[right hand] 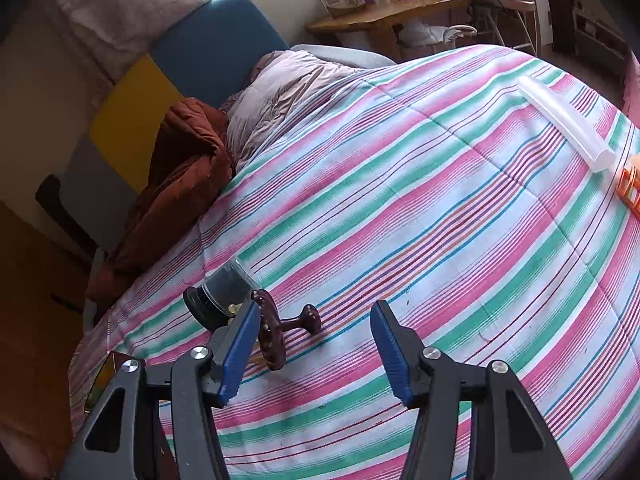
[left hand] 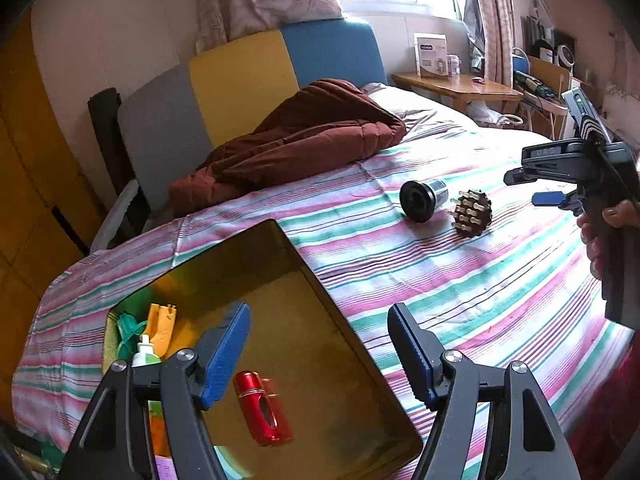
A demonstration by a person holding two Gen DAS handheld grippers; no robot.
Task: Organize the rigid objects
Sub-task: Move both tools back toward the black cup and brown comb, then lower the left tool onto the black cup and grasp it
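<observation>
- The left gripper (left hand: 318, 350) fills the lower part of the left wrist view, its blue-padded fingers (left hand: 224, 354) apart with nothing between them, hanging over the near right edge of a shallow gold-coloured metal tray (left hand: 320, 300).
- The tray lies on the bed with the pink, green and white striped cover (left hand: 460, 280), at the lower left of that view.
- Inside the tray, a small red metallic cylinder with an oval window (left hand: 262, 410) lies at the bottom centre; at its left end sit a white and green plastic bottle (left hand: 145, 354), an orange plastic piece (left hand: 162, 326) and a green item (left hand: 128, 330) too bunched to identify.
- Right of centre in the same view, a clear jar with a black round lid (left hand: 422, 200) lies on its side on the cover, and just beside it to the right rests a dark brown wooden brush with pale pegs (left hand: 472, 213).
- The right gripper (left hand: 548, 188) shows at the right edge of the left view, held by a hand (left hand: 600, 236).
- In the right wrist view, the right gripper (right hand: 314, 354) has its fingers (right hand: 238, 354) apart and empty, above the cover; the brush (right hand: 280, 330) lies just beside the left finger, with the jar (right hand: 218, 298) behind it.
- At the upper right of that view lie a long translucent white plastic tube (right hand: 566, 120) and, by its lower end, an orange box (right hand: 632, 188) cut off by the frame edge.
- A rust-brown quilt (left hand: 304, 136) is heaped at the head of the bed.
</observation>
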